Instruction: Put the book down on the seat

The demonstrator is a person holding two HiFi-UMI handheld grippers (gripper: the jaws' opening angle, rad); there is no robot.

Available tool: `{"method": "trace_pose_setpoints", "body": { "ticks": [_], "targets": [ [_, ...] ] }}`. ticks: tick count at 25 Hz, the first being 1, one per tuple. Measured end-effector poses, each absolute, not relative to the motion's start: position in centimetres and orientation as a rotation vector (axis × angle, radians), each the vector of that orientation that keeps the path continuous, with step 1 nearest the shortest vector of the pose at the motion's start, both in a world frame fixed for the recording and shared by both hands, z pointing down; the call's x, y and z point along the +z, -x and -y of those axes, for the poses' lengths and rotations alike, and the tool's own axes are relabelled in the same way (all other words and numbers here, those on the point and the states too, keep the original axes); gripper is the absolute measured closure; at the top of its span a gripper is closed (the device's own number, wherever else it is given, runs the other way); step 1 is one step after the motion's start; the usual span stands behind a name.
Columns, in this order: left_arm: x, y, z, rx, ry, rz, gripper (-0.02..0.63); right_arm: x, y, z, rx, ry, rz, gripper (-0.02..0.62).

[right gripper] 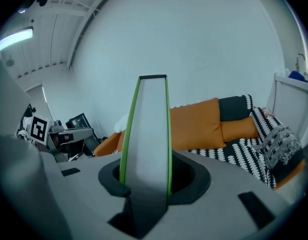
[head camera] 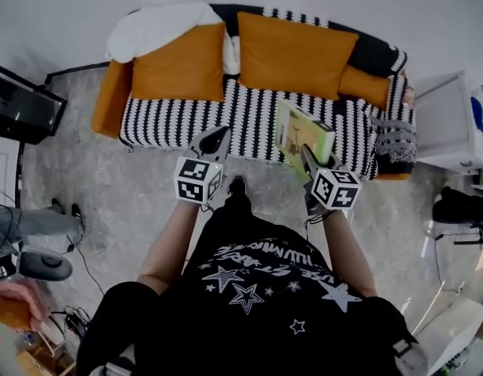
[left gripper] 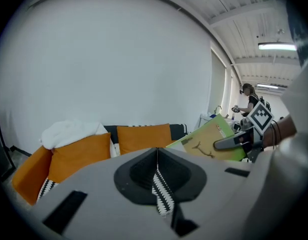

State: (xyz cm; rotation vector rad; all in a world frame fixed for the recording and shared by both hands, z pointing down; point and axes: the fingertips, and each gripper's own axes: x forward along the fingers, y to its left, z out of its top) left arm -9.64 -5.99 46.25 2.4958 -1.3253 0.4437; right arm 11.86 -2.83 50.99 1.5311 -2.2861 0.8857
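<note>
A green-covered book (head camera: 302, 135) hangs over the right part of the sofa's black-and-white striped seat (head camera: 249, 120), tilted on edge, with my right gripper (head camera: 308, 161) shut on its near side. In the right gripper view the book (right gripper: 149, 129) stands edge-on between the jaws of that gripper (right gripper: 146, 184). My left gripper (head camera: 215, 142) hovers at the seat's front edge, left of the book, holding nothing. In the left gripper view its jaws (left gripper: 157, 156) meet at the tip with stripes showing through a thin slit, and the book (left gripper: 208, 141) appears at the right.
Two large orange cushions (head camera: 292, 53) and a white blanket (head camera: 159, 26) lie along the sofa back, and a grey fringed throw (head camera: 394, 143) sits at its right end. A white cabinet (head camera: 452, 124) stands to the right, a monitor (head camera: 22, 104) to the left. A person's legs (head camera: 30, 222) are at the far left.
</note>
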Motion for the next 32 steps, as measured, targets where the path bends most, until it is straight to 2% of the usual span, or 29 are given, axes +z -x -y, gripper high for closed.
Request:
{"method": "trace_pose_setpoints", "body": {
  "ticks": [17,32],
  "targets": [
    [47.2,13.1,15.6,0.422,-2.537,1.139,0.595,55.1,-9.5,9.7,0.759,-1.508,2.030,0.449],
    [51.0,11.2,19.1,0.515,-2.412,1.182,0.595,63.0,-11.8,15.7,0.539,-0.968,1.938,0.449]
  ]
}}
